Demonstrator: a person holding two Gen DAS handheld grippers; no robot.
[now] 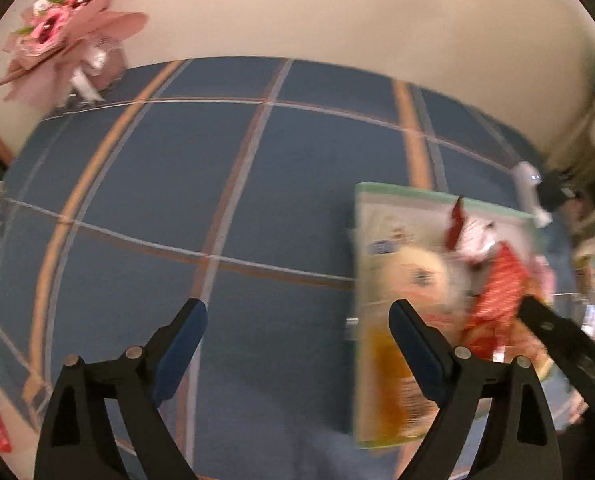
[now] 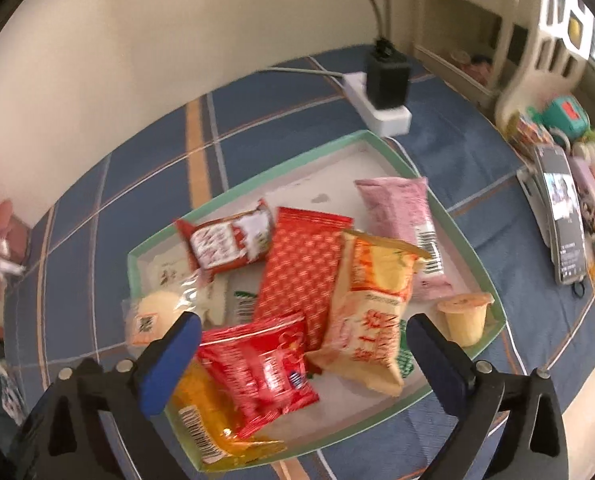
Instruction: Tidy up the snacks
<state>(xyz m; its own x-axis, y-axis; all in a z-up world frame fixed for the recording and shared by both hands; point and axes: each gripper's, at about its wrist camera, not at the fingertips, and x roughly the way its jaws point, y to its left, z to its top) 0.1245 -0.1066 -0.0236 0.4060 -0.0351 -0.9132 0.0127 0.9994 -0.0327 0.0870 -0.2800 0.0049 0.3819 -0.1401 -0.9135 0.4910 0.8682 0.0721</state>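
Observation:
A green-rimmed white tray [image 2: 381, 148] on the blue checked cloth holds several snacks. Among them are a red packet [image 2: 257, 372], a long red patterned packet [image 2: 301, 268], a beige-orange packet [image 2: 369, 312], a pink packet [image 2: 401, 216], a wrapped round bun [image 2: 153, 312] and a jelly cup [image 2: 463, 316]. My right gripper [image 2: 303, 320] hangs open above the tray's near end, its pads clear of the packets below. My left gripper [image 1: 297, 306] stands open over bare cloth, with the blurred tray [image 1: 397, 189] just to its right.
A white power strip with a black adapter [image 2: 385, 80] lies behind the tray. A phone [image 2: 563, 208] and a heap of small items [image 2: 593, 168] crowd the right edge. A pink bouquet [image 1: 69, 32] stands at the far left by the wall.

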